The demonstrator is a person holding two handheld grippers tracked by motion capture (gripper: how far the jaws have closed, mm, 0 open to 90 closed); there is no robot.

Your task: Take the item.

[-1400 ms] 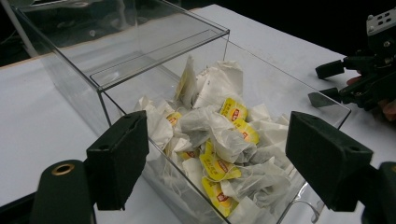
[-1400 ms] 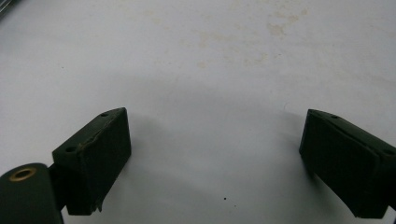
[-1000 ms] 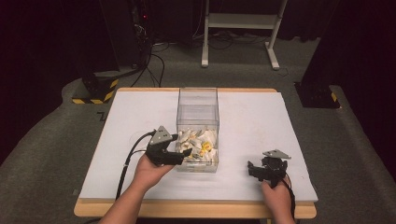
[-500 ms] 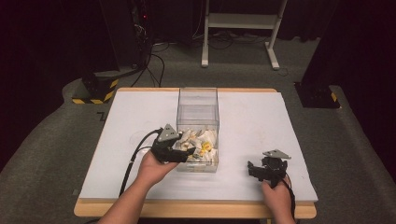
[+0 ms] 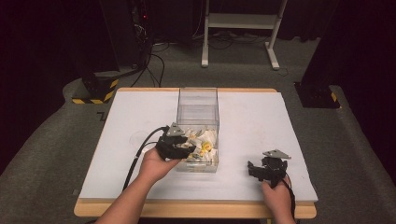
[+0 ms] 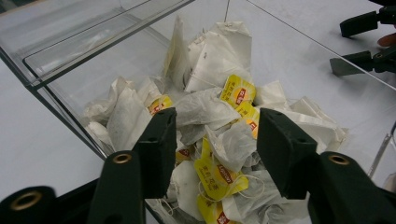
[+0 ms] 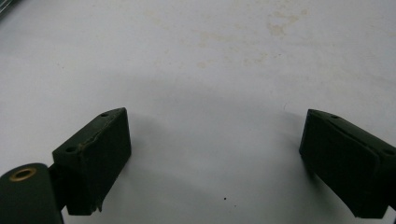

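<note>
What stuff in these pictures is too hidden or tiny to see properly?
- Writing on the yellow tags of the tea bags: too small and blurry to read in the left gripper view.
- Tea bags lower in the clear box: covered by the ones on top.
- Whether the left claw touches a bag: its open jaws hide that.
- Right claw: its view shows bare white table; the jaws' bases are cut off by the bottom edge.

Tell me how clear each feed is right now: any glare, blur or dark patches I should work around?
High view: table evenly lit, surroundings very dark, soft focus. Left gripper view: tea bags fairly sharp, near jaws of the left gripper slightly blurred, faint reflections on the clear box walls. Right gripper view: right gripper casts soft shadows on the tabletop, faint stains visible, no glare.
</note>
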